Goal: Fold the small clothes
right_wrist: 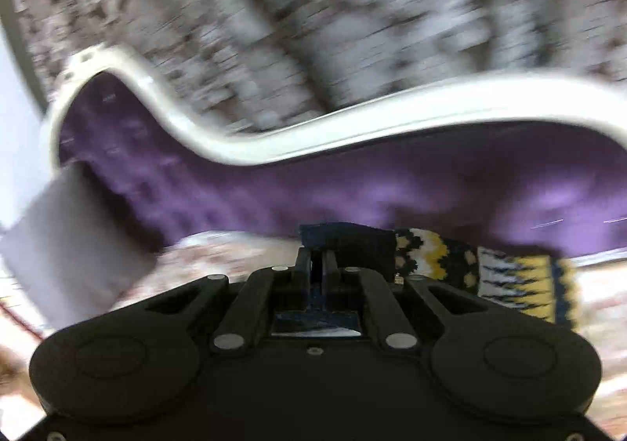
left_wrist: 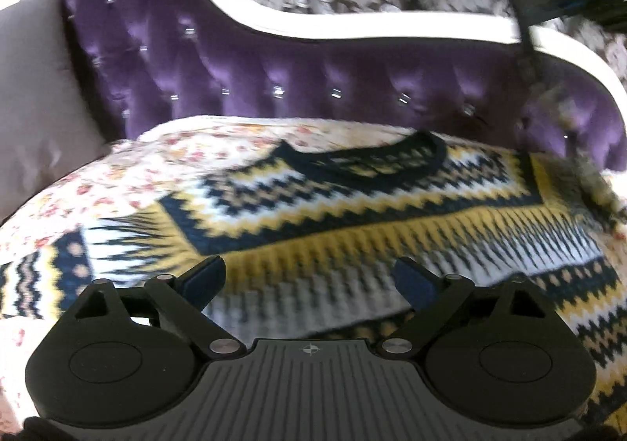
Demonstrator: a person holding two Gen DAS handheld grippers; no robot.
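We are observing the patterned knit sweater (left_wrist: 352, 205) lying flat on the floral bedspread (left_wrist: 176, 158). The left hand-held gripper (left_wrist: 309, 280) is hovering wide open and empty above the sweater. The right hand-held gripper (right_wrist: 316, 264) is clamping the sleeve (right_wrist: 450, 260), lifting it. We judge the next move calls for folding that sleeve inward.

The right gripper (right_wrist: 317, 264) has its jaws closed on the dark cuff of a patterned knit sleeve (right_wrist: 450, 264), which trails away to the right in navy, white and yellow bands. Beneath lies a floral bedspread (right_wrist: 219, 256), blurred. Behind rises a purple tufted headboard (right_wrist: 392, 186) with a curved white frame (right_wrist: 352, 119). A grey cushion (right_wrist: 70, 241) leans at the headboard's left end. Patterned wallpaper (right_wrist: 313, 9) fills the top.
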